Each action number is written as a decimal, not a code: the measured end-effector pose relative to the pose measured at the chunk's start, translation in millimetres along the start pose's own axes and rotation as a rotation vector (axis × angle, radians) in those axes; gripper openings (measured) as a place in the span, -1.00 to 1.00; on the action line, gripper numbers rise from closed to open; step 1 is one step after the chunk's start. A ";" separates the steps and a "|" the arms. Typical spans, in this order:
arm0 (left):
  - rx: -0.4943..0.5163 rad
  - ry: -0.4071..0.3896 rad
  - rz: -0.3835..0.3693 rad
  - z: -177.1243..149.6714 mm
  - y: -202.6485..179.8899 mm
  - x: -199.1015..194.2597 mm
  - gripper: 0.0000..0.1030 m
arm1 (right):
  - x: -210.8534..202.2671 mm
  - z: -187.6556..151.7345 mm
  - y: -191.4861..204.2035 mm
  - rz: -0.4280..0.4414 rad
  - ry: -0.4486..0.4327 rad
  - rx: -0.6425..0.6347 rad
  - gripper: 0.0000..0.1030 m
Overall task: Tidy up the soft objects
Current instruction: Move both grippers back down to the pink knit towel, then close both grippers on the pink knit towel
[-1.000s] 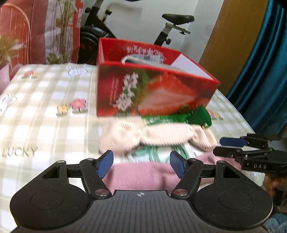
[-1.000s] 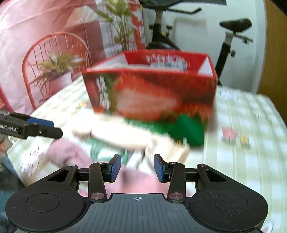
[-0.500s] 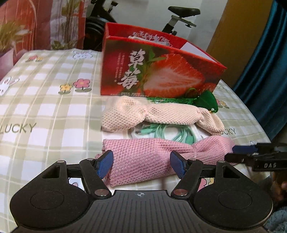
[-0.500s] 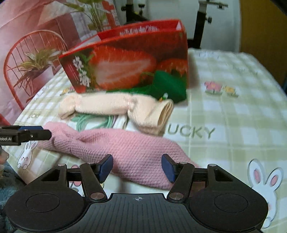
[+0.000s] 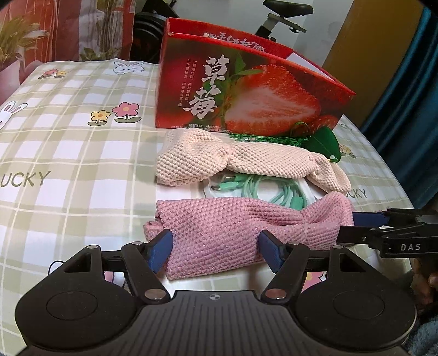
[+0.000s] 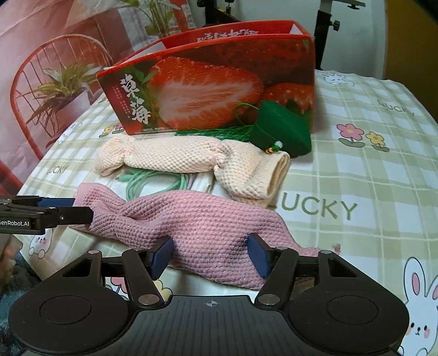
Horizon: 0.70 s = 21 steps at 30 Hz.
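Observation:
A pink knitted cloth (image 5: 246,224) lies across the table nearest me; it also shows in the right wrist view (image 6: 191,219). Behind it lies a cream knitted cloth (image 5: 246,161) (image 6: 191,156) over a mint cable (image 5: 273,191) on a white pack. A green pouch (image 5: 323,142) (image 6: 279,131) sits by the red strawberry box (image 5: 246,95) (image 6: 208,90). My left gripper (image 5: 216,250) is open, its fingers on either side of the pink cloth's left end. My right gripper (image 6: 210,253) is open, its fingers on either side of the cloth's right end.
The table wears a checked cloth (image 5: 68,137) with flowers and rabbits. A red chair with a plant (image 6: 54,90) stands to the left. An exercise bike (image 5: 282,16) stands behind the box. A blue curtain (image 5: 410,95) hangs at the right.
Both grippers have dropped and moved in toward the pink cloth. The right gripper's jaws have opened wider. The cloths lie where they were.

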<state>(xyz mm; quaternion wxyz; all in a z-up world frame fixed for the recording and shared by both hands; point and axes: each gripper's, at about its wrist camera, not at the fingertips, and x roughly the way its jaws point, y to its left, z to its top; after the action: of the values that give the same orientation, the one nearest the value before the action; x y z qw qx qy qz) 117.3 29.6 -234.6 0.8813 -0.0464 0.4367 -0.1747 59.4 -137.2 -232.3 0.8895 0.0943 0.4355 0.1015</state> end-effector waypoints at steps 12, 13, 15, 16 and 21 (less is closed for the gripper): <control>-0.047 -0.012 -0.031 0.1 3.8 1.6 0.37 | 17.2 18.8 10.6 0.098 0.036 0.001 -0.41; -0.053 -0.014 -0.033 0.1 4.5 1.7 0.36 | 17.6 17.6 11.6 0.100 0.028 -0.002 -0.41; -0.066 -0.019 -0.037 -0.1 6.3 1.4 0.32 | 16.4 11.1 15.8 0.090 -0.011 -0.028 -0.43; -0.072 -0.024 -0.039 -0.4 7.1 1.1 0.25 | 14.5 5.9 17.1 0.087 -0.035 -0.034 -0.44; -0.100 -0.054 -0.074 0.5 10.7 -3.7 -0.28 | -0.6 -9.4 14.0 0.125 -0.120 -0.022 -0.51</control>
<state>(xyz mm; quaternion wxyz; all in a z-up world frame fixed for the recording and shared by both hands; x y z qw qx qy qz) 118.5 40.9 -234.0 0.8823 -0.1109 0.4189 -0.1839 50.2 -123.1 -233.9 0.9069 0.1175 0.3735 0.1557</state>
